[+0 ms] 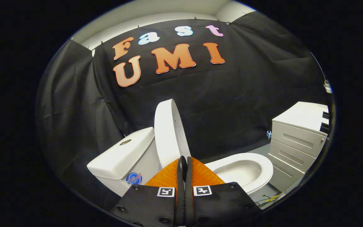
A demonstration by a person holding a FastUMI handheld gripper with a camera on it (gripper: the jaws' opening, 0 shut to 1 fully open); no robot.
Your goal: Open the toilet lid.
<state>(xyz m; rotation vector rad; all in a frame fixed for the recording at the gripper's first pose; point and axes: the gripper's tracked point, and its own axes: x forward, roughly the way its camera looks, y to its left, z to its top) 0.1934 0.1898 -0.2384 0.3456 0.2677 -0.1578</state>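
Observation:
The white toilet lid [169,132] stands upright, raised against the tank [123,154], just beyond my fingers. To its right the seat ring and open bowl [244,170] lie exposed. My gripper [183,162] is low in front of the lid's base, its two fingers pressed together with nothing between them. The fingertips overlap the lid's lower edge in the view; I cannot tell whether they touch it.
A white drawer cabinet [298,138] stands right of the bowl, close to its rim. Cables [269,198] lie on the grey floor below the bowl. Black cloth walls the booth behind the toilet and to the left.

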